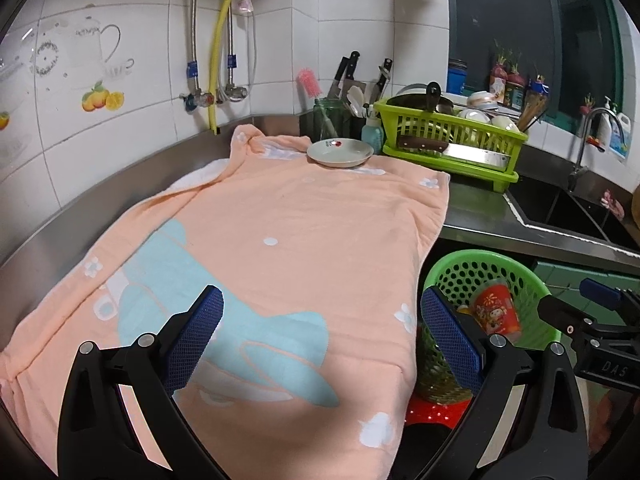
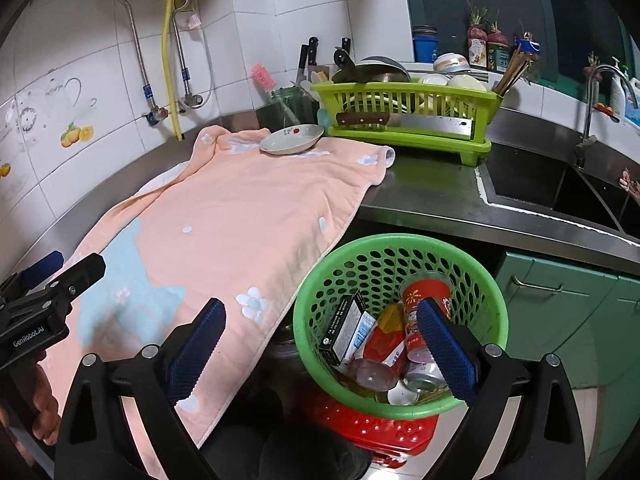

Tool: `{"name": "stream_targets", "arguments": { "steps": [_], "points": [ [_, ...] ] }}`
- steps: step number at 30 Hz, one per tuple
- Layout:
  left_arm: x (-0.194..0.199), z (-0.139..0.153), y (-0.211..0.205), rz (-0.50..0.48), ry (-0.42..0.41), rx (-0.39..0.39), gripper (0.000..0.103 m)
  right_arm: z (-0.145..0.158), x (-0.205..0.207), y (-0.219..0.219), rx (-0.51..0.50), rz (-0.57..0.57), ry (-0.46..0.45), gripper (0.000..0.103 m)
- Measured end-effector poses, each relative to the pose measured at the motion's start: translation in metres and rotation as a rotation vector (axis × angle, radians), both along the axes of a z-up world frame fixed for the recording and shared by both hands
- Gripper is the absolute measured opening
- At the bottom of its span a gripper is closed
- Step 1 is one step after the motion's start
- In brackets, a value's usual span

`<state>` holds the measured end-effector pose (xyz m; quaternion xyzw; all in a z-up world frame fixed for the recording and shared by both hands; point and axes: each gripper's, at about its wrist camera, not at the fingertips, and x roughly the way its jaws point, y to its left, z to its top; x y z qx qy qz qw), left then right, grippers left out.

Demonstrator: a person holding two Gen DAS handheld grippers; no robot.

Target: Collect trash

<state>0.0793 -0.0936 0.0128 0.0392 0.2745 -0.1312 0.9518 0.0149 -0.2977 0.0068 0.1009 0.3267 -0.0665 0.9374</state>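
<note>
- The left tongs (image 1: pixel 322 338) hang wide open over the near end of the peach towel (image 1: pixel 280 240) that covers the steel worktop (image 1: pixel 480 216), holding nothing.
- The right tongs (image 2: pixel 322 344) are spread just as wide and empty, above the towel's edge and the green perforated trash basket (image 2: pixel 472 400).
- The basket sits on a red plastic stool (image 2: pixel 372 428) just beside the worktop's front edge (lower than the towel).
- Inside the basket lie a red printed paper cup (image 2: pixel 426 296), a small black-and-white carton (image 2: pixel 344 328), a red wrapper (image 2: pixel 386 340) and a drinks can (image 2: pixel 420 372).
- A white saucer (image 1: pixel 340 152) rests on the towel's far end, next to a lime dish rack (image 1: pixel 452 140) with a cleaver (image 1: pixel 452 152) along its front.
</note>
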Motion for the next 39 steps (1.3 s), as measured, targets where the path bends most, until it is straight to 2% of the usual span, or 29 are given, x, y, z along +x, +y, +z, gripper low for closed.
{"name": "stream_targets", "arguments": {
  "steps": [39],
  "points": [
    [0.0, -0.008, 0.007, 0.007, 0.035, -0.01, 0.098, -0.006, 0.003, 0.013, 0.018, 0.015, 0.011, 0.093]
  ]
}}
